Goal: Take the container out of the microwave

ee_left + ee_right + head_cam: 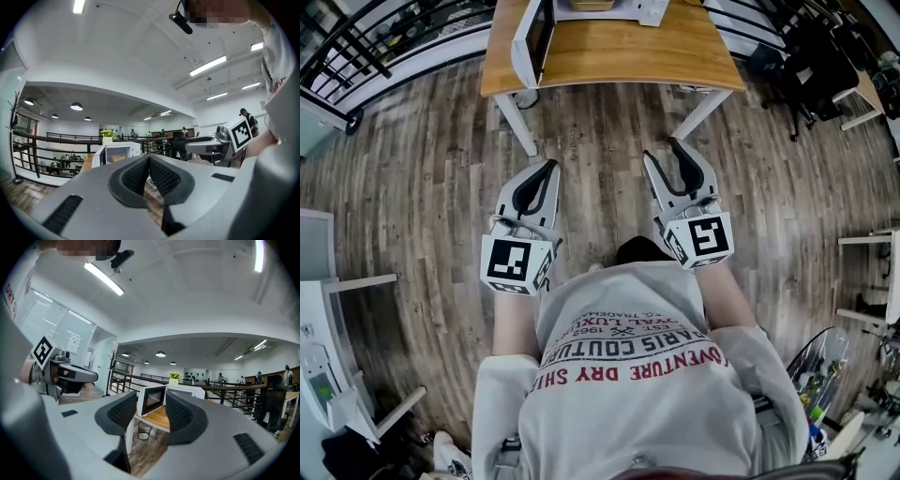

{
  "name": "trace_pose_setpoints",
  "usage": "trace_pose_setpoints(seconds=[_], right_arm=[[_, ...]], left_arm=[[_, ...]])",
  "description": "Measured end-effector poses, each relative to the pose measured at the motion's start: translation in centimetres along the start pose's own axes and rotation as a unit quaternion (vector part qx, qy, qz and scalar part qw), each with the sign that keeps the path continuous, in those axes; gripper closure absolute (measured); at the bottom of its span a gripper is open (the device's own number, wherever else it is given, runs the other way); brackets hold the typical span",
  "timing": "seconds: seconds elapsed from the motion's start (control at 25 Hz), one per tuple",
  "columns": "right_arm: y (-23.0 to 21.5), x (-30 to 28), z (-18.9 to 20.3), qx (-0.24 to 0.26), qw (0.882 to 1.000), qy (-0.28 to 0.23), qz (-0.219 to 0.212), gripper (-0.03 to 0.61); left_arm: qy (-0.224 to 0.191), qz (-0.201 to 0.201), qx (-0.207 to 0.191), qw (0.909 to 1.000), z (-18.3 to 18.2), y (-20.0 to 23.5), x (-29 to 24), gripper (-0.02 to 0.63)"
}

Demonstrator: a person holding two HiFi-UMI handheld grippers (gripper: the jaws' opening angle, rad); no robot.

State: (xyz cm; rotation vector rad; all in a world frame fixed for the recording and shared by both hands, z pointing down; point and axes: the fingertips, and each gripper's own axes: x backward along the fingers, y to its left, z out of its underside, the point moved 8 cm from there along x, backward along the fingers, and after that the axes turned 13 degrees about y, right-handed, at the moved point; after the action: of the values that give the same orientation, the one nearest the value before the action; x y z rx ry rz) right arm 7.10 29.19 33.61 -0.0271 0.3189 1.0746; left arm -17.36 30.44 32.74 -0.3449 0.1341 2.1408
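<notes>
The head camera sat above the person and looked steeply down. The shoulders filled the bottom of the frame, the left gripper (549, 167) and the right gripper (661, 150) lay in the middle, and the table (619, 56) with the microwave (532, 42) stood far off at the top edge. The left gripper camera rode low behind its own jaws and faced level across the room. There the microwave (115, 153) was small, left of centre, and the right gripper (190, 146) showed at the right. The right gripper camera faced level too, with the microwave (151, 400) and the table (157, 418) at centre and the left gripper (91, 376) at the left. All three views shared the microwave.
</notes>
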Motion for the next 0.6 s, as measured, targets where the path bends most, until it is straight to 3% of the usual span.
trace_pose_setpoints(seconds=[0.24,0.6], right_arm=[[-2.0,-2.0,0.9,-0.005,1.0,0.008,-0.018,0.388],[-7.4,-10.0,0.3,-0.007,0.998,-0.004,-0.068,0.388]], left_arm=[[0.012,-0.003,0.001,0.9999,0.3,0.1,-2.4,0.598],[0.031,-0.047,0.003,0.9984,-1.2,2.7,-9.1,0.597]])
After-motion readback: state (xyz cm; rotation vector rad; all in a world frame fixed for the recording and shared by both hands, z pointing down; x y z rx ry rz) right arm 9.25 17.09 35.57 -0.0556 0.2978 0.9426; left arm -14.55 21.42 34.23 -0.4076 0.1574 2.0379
